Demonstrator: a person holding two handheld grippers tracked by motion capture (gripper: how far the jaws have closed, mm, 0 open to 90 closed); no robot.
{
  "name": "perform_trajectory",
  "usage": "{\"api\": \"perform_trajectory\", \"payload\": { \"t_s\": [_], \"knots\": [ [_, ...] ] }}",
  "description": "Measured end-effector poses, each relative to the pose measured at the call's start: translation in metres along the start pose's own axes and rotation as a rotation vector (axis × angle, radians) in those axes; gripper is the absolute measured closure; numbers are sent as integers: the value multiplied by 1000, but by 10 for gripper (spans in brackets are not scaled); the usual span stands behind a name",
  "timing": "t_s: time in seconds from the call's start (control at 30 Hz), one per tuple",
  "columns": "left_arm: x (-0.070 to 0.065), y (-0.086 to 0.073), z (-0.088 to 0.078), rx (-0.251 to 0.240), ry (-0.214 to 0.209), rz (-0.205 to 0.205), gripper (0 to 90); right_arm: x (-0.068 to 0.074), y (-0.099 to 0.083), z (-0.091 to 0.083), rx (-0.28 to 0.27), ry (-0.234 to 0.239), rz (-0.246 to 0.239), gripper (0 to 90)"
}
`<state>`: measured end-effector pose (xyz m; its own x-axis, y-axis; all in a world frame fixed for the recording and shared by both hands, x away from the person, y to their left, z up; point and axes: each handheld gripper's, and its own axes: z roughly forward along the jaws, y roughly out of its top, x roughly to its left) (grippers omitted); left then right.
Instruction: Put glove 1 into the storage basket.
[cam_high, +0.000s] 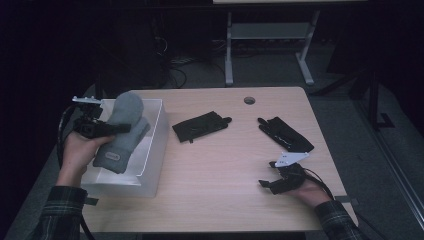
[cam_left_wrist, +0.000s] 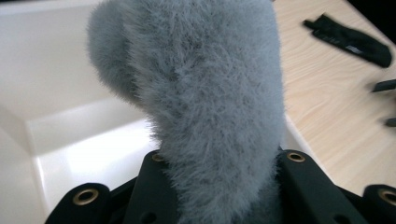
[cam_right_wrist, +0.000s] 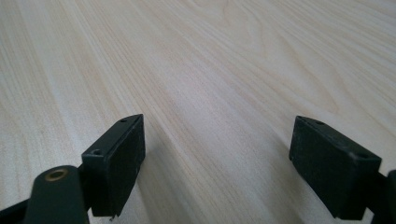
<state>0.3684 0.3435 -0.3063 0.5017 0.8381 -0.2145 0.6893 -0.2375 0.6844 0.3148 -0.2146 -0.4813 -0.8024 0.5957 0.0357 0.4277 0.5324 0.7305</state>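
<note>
Holding a fluffy grey mitten (cam_high: 121, 131) over the white bin (cam_high: 156, 145) at the table's left end, with the left gripper (cam_high: 114, 128) clenched on it about its middle; seen from the left gripper view as grey fur (cam_left_wrist: 210, 107) squeezed between the two black jaws, bin floor (cam_left_wrist: 84, 135) pale beneath. Hanging above the bin rather than lying in it, cuff end low near the bin floor, so judged as a drop nearly made but not yet finished. Moving rightward: one black glove (cam_high: 200, 126) lying flat on the bare wood near the table's middle, just past the bin wall, untouched. Further right, a second black glove (cam_high: 286, 135) lying near the far right edge, also untouched. Nearest the right edge, the right gripper (cam_high: 270, 184) resting low on the tabletop (cam_right_wrist: 210, 70), jaws spread wide and empty, nothing between them. Judged roughly a third done at best: mitten to release, both black gloves left to collect.
</note>
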Motion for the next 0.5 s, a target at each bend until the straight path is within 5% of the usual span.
{"api": "perform_trajectory", "payload": {
  "t_s": [0.5],
  "knots": [
    [36, -40, 61, 91, -13, -117, 691, 0, 0, 0, 2, -3, 4, 183]
  ]
}}
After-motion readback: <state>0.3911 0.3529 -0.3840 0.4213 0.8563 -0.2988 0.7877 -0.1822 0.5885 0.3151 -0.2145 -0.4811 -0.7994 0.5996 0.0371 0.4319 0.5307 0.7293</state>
